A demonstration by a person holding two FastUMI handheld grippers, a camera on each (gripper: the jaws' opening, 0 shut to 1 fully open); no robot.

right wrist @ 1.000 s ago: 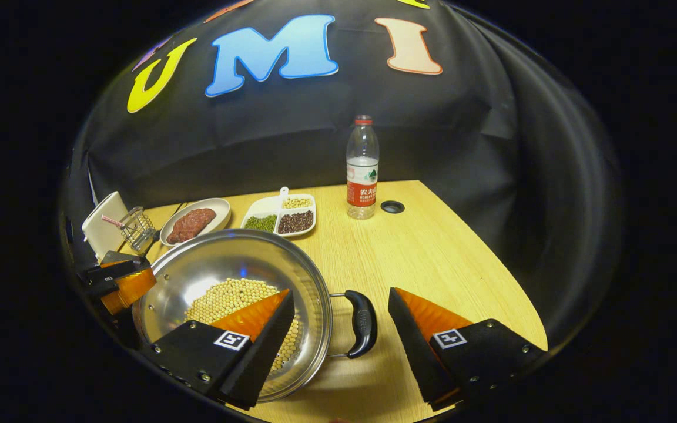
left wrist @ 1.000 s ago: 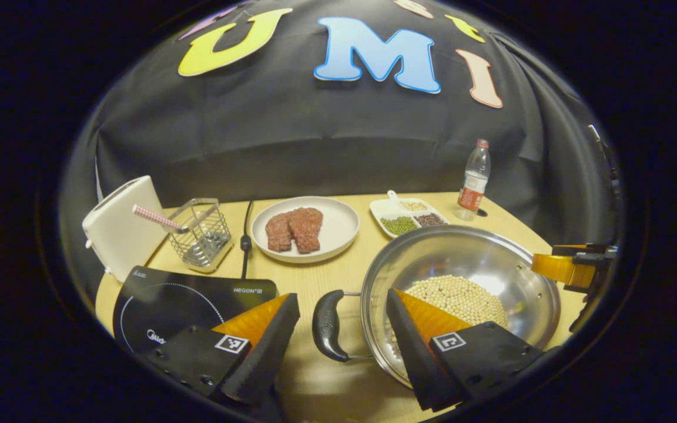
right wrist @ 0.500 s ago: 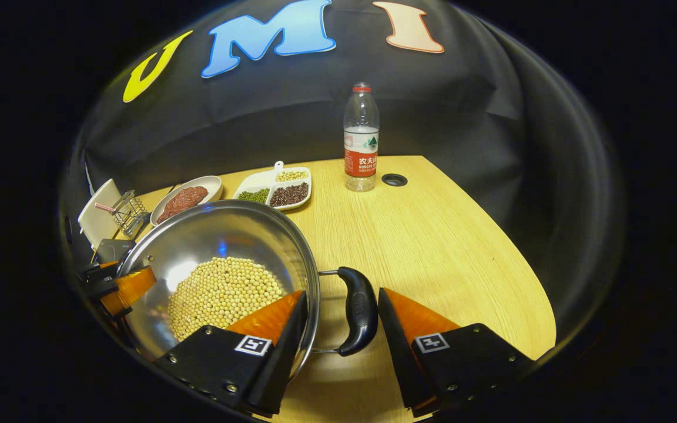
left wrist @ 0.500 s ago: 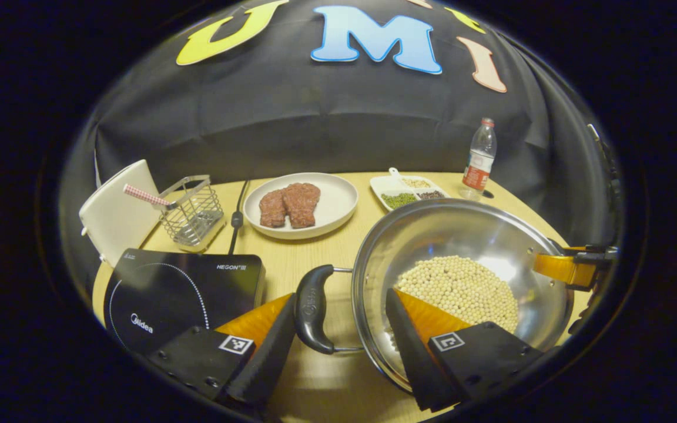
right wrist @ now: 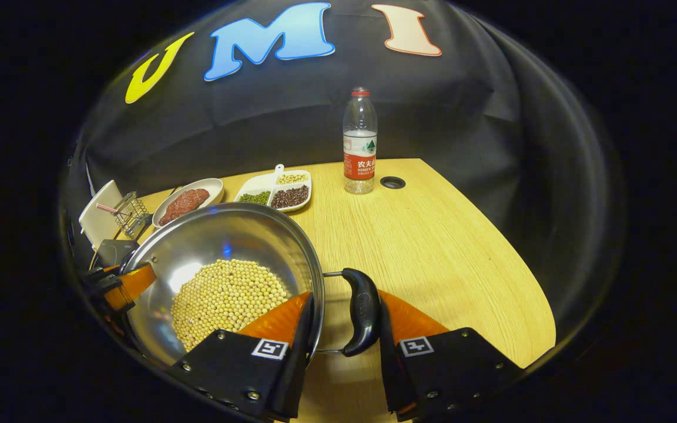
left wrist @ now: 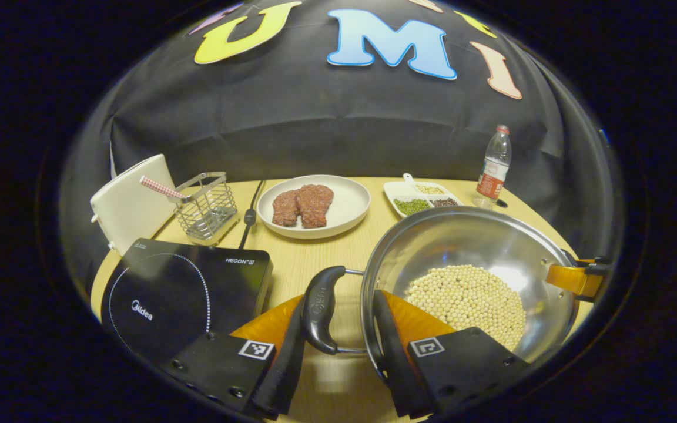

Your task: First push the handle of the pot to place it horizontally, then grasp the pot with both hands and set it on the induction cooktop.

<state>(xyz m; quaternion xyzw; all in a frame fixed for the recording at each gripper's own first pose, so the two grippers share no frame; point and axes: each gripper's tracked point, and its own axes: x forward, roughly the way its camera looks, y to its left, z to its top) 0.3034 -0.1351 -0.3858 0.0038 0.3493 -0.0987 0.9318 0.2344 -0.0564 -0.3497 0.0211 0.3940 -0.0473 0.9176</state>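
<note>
A steel pot half full of soybeans stands on the wooden table, right of the black induction cooktop. My left gripper is shut across the pot's black left handle: one finger is outside the handle, the other inside the pot wall. In the right gripper view, my right gripper grips the pot the same way at its right handle. Each gripper also appears across the pot in the other's view, the right gripper and the left gripper.
Behind the pot lie a white plate with meat, a divided dish of beans and a water bottle. A wire basket and a white appliance stand behind the cooktop. A power cord runs between basket and plate.
Both grippers have gone from wide open to shut around the pot's two handles. The pot sits on the table about where it was.
</note>
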